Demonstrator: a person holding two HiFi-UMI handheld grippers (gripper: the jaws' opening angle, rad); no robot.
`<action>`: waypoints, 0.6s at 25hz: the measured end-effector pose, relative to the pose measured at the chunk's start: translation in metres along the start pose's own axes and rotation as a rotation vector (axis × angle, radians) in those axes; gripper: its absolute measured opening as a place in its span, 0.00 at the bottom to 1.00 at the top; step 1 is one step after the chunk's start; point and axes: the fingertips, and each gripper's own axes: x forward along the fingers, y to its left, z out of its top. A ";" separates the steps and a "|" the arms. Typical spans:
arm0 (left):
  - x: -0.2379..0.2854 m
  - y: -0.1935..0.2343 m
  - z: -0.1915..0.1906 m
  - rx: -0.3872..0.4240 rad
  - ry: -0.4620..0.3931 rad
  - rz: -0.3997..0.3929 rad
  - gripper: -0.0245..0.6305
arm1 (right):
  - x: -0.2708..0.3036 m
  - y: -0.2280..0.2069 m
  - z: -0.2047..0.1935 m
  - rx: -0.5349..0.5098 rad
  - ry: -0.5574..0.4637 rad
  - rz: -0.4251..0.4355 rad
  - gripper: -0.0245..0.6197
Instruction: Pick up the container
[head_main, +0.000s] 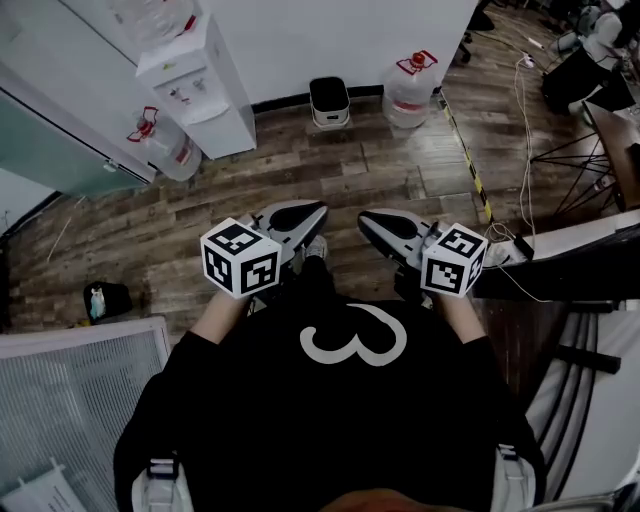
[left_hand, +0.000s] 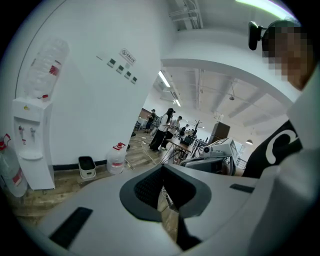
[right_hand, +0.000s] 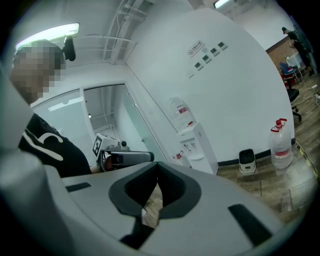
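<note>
Wood-plank floor (head_main: 350, 190) fills most of the head view and runs up to a white wall (head_main: 330, 40). Below, the person's black shirt (head_main: 330, 420), with a white figure printed on it, takes up the lower middle of that view. A white water dispenser (head_main: 200, 85) stands against the wall at the left, and a clear water jug (head_main: 165, 145) with a red cap leans at its foot. A second jug (head_main: 408, 92) stands upright at the wall further right.

Between the dispenser and that second jug sits a small dark container (head_main: 329, 100) with a pale rim. It is on the floor, touching the wall, just beside the second jug and well apart from both grippers.

Both grippers are held side by side in front of the person's body, above bare floor. The left gripper (head_main: 318, 212) has its fingers pressed together with nothing between them, as the left gripper view shows. The right gripper (head_main: 366, 220) likewise has its fingers pressed together and empty. Each carries a marker cube at its rear: the left cube (head_main: 240, 258) and the right cube (head_main: 453, 260).
</note>
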 end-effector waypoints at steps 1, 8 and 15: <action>0.005 0.016 0.005 -0.012 0.006 0.003 0.06 | 0.012 -0.012 0.006 0.012 0.006 -0.001 0.08; 0.047 0.144 0.047 -0.066 0.073 0.009 0.06 | 0.106 -0.111 0.053 0.112 0.060 -0.028 0.08; 0.083 0.263 0.078 -0.127 0.122 0.003 0.06 | 0.189 -0.203 0.091 0.187 0.098 -0.076 0.08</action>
